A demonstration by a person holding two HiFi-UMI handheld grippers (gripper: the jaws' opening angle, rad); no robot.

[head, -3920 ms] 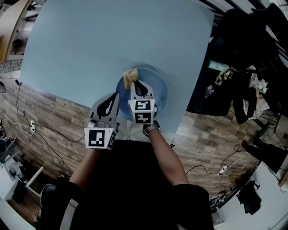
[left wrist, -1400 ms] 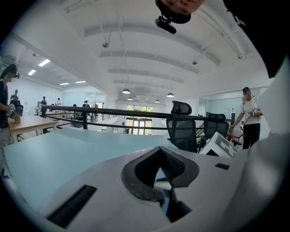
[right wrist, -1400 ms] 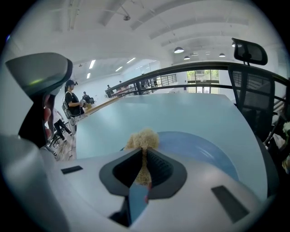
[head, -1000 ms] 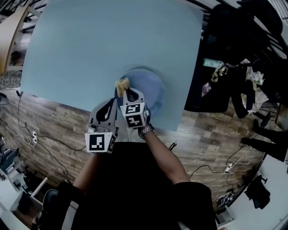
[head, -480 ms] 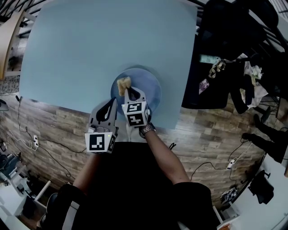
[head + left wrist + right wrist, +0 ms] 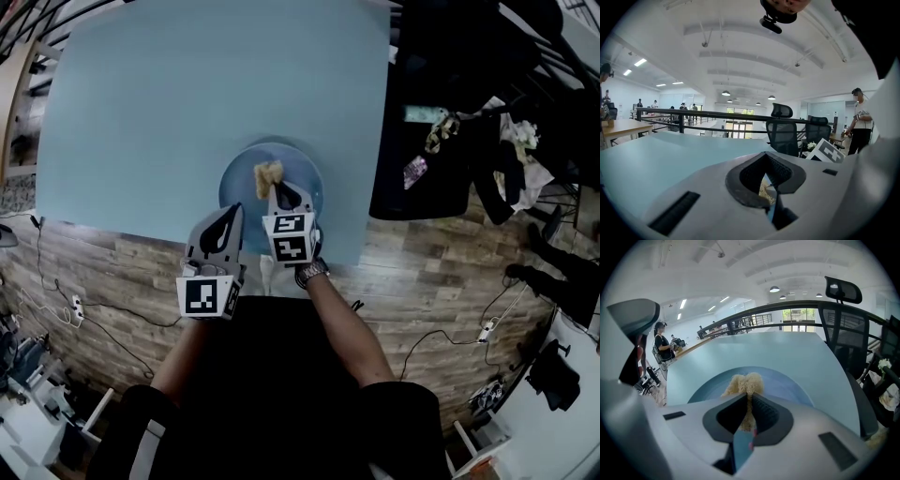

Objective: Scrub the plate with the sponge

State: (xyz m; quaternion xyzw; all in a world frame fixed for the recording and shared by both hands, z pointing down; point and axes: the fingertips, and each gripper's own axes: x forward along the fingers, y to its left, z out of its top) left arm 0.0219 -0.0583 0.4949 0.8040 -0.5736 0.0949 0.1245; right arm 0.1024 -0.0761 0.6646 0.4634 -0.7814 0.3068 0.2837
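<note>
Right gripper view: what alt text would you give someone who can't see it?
The right gripper has its jaws shut on a tan sponge held over a blue plate. The plate sits on a pale blue table, with a dark railing behind.

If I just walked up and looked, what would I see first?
Probably the crumbly yellow sponge, pinched in the right gripper and held over the middle of the round blue plate. That plate lies near the front edge of a big pale blue table, right in front of the person holding the grippers.
</note>
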